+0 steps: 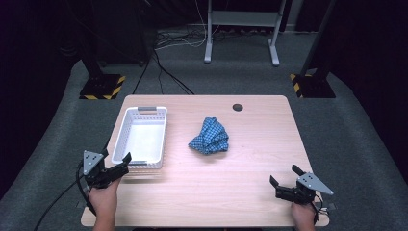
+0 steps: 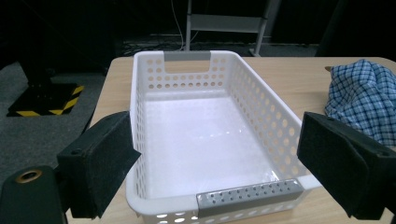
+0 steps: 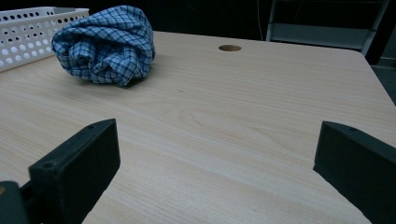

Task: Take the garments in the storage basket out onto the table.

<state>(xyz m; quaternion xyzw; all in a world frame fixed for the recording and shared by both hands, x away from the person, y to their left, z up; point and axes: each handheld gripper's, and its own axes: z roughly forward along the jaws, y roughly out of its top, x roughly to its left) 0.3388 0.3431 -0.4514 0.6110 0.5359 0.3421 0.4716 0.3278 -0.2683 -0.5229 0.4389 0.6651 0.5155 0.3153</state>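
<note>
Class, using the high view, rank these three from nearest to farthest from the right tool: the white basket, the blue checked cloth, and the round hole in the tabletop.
Measured from the right tool, at the table's near right corner:
1. Blue checked cloth, crumpled at mid-table.
2. Round hole, near the table's far edge, a little farther off than the cloth.
3. White basket, on the left side, clearly farthest.

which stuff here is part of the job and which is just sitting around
Part of the job: blue checked cloth, crumpled mid-table; empty white basket; left gripper and right gripper, both open.

Just there: table's cable hole; metal stand and hazard-striped bases on the floor.
</note>
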